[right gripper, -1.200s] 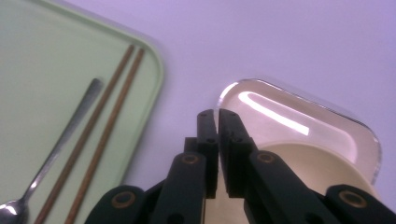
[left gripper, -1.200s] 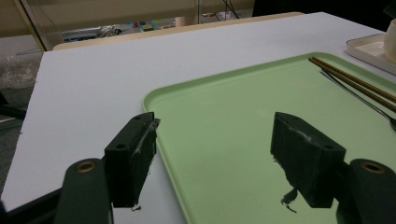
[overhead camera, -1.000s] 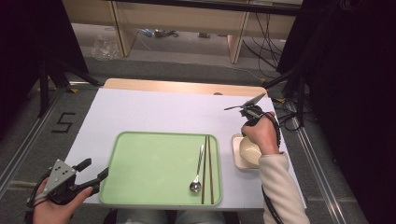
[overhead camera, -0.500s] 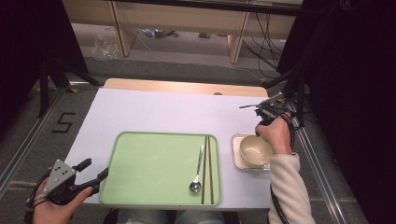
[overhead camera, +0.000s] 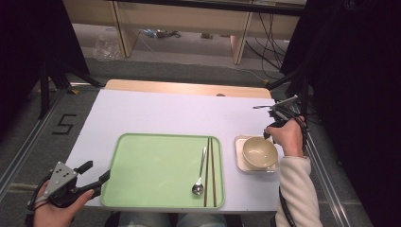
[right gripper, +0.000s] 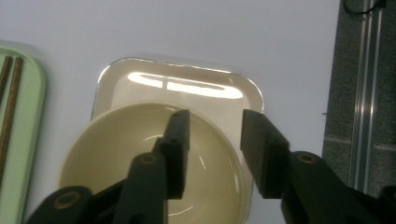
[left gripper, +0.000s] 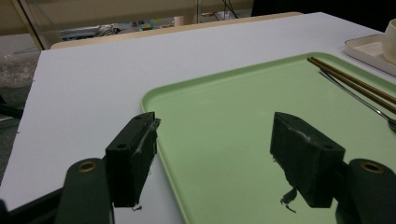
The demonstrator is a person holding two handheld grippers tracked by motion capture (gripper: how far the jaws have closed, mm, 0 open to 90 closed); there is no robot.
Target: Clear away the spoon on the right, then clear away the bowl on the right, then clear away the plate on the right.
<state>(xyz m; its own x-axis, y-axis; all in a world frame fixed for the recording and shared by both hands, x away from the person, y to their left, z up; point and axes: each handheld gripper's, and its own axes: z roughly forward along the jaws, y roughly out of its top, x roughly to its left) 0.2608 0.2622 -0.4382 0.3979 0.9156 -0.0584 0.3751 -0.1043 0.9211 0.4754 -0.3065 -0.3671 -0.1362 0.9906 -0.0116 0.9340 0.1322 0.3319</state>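
Note:
A cream bowl (overhead camera: 259, 152) (right gripper: 116, 158) stands on a small square cream plate (overhead camera: 240, 151) (right gripper: 196, 88) right of a green tray (overhead camera: 151, 165) (left gripper: 224, 102). On the tray's right side lie a metal spoon (overhead camera: 201, 170) and brown chopsticks (overhead camera: 209, 170). My right gripper (overhead camera: 270, 134) (right gripper: 212, 121) hangs over the bowl's right rim. Its jaws have just been opening; one is over the bowl's inside, the other over the plate, and neither presses on anything. My left gripper (overhead camera: 97, 171) (left gripper: 215, 140) stands open at the tray's near left corner, holding nothing.
The white table (overhead camera: 179, 111) has bare room behind the tray and to its left. Its right edge runs close beside the plate, with a metal rail (right gripper: 366, 93) on the floor beyond. Cables and shelving lie past the far edge.
My right hand has slid right and a little farther from the person, uncovering the bowl it was above. The left hand has not moved.

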